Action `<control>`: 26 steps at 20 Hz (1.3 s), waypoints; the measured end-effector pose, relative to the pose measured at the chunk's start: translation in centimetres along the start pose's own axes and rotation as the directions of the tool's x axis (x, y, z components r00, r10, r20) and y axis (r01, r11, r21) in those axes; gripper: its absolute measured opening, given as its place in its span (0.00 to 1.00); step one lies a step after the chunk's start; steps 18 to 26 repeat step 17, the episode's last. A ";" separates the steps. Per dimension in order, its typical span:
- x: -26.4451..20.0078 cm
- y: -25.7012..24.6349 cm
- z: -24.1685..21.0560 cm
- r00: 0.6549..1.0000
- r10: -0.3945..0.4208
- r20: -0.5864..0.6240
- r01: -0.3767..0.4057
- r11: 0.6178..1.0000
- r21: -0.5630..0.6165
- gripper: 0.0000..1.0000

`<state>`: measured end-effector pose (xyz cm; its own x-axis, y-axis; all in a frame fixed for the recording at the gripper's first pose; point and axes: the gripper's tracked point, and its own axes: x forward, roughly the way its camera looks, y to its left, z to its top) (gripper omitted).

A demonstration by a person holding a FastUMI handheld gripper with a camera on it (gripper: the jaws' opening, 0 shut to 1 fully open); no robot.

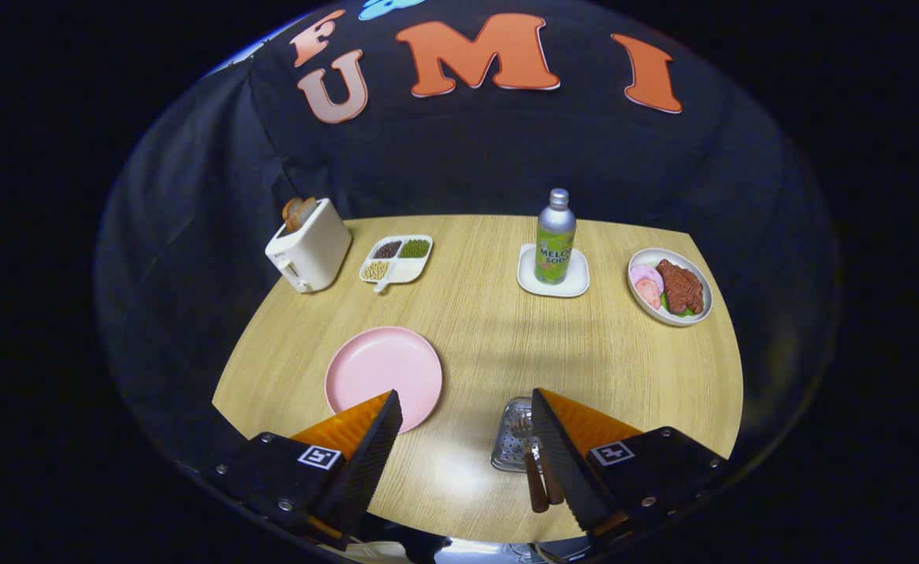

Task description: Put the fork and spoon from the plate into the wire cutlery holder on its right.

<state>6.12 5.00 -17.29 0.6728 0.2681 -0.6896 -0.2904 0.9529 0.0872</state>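
Gripper view, looking forward along the tool (467, 439) over a round pale wooden tabletop (490, 345). The tool's two fingers are spread wide and pinch nothing; bare tabletop lies between them. The round pink plate (381, 368) sits just ahead of the left finger, partly overlapped by its tip, and its visible surface carries no cutlery. The perforated metal cutlery holder (512, 442) stands to the plate's right, against the inner edge of the right finger, which hides part of it. Two brown wooden handles (537, 486) project from the holder toward the camera, and a metal utensil head (520, 427) shows inside it; which piece is fork and which spoon cannot be told. Judged from this layout, both utensils are already in the holder and the transfer appears complete, with little left except clearing the tool away. Beyond, well apart from the work area: a cream toaster (309, 247) holding bread, a white divided dish (396, 260) of beans, a green soda bottle (555, 239) on a white square coaster (577, 283), and a white plate of meat (671, 296).
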 end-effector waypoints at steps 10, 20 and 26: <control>-5.7 -2.2 5.0 0.932 -0.129 0.340 0.108 0.991 0.079 0.99; -7.4 -2.4 3.9 0.902 -0.155 0.403 0.110 0.985 0.131 0.99; -7.4 -2.4 3.9 0.902 -0.155 0.403 0.110 0.985 0.131 0.99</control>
